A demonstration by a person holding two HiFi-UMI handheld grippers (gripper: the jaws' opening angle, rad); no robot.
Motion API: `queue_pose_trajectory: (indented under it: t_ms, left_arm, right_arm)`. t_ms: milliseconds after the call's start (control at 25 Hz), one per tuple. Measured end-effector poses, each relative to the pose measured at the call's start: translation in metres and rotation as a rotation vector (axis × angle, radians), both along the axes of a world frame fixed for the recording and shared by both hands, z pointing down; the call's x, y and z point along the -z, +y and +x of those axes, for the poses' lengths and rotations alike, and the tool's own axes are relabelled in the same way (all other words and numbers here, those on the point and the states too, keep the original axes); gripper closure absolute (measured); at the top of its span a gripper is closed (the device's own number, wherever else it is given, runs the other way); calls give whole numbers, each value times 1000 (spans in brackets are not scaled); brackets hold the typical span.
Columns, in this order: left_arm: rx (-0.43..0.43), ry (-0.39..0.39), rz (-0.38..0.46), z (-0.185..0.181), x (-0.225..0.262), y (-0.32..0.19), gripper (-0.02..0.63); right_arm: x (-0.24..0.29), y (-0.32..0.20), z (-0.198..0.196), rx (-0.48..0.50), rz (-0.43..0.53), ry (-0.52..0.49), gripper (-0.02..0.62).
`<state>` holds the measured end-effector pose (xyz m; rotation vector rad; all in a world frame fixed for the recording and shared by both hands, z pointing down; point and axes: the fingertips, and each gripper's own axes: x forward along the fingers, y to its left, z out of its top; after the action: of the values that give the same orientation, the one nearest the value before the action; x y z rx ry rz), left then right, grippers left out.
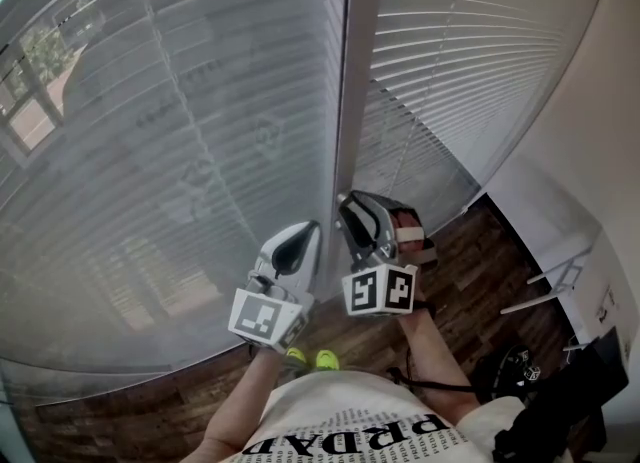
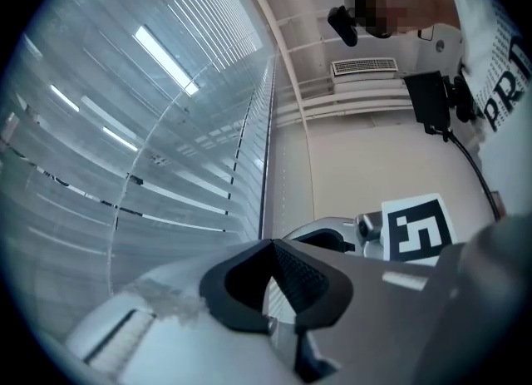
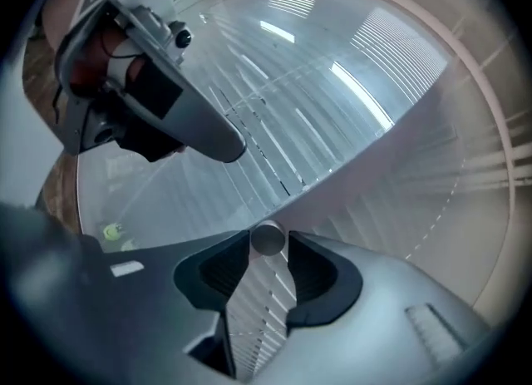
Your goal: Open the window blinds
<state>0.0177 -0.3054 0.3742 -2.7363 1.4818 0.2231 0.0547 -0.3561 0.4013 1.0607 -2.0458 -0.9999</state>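
Observation:
Grey slatted blinds (image 1: 180,141) cover the window left of a vertical frame post (image 1: 355,81), and a second blind (image 1: 470,51) hangs to its right. The left slats let trees and a building show through faintly. My right gripper (image 1: 350,201) is at the foot of the post, and its jaw tips are shut on the round grey end of the blind's wand (image 3: 268,239). Just left of it and slightly lower, my left gripper (image 1: 314,226) has its tips (image 2: 271,244) together and holds nothing. Each gripper view shows the other gripper close by.
Dark wood floor (image 1: 470,271) runs below the window. A white wall (image 1: 590,151) closes the right side, with a white metal rack (image 1: 560,276) and a black bag (image 1: 520,371) beside it. The person's green shoes (image 1: 310,358) stand near the blinds.

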Motion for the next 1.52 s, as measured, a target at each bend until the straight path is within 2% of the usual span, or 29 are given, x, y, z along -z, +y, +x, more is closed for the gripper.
queue_pose_trajectory:
  t_ms: [160, 280, 480, 640, 840, 1040, 1120, 1240, 1520]
  left_arm:
    - [-16, 53, 33, 6, 9, 0, 615]
    - [-10, 60, 35, 3, 10, 0, 615]
    - [-3, 28, 39, -3, 6, -1, 615]
    - [7, 34, 34, -4, 6, -2, 614]
    - [15, 30, 17, -5, 5, -3, 615]
    - [18, 18, 29, -6, 7, -2, 614]
    - [20, 4, 26, -7, 4, -1, 614]
    - [17, 19, 29, -8, 5, 1, 615]
    - [11, 28, 37, -8, 6, 3, 615]
  right_arm:
    - [-1, -5, -3, 12, 30, 59, 469]
    - [-1, -7, -5, 14, 32, 69, 469]
    - [0, -7, -6, 16, 25, 39, 472]
    - [0, -8, -6, 18, 1, 1, 472]
    - [-1, -9, -4, 16, -47, -95, 472]
    - [5, -9, -3, 15, -114, -253, 472]
    - [5, -9, -3, 14, -129, -288, 472]
    - [5, -9, -3, 9, -155, -327, 472]
    - [7, -10, -2, 12, -238, -492, 472]
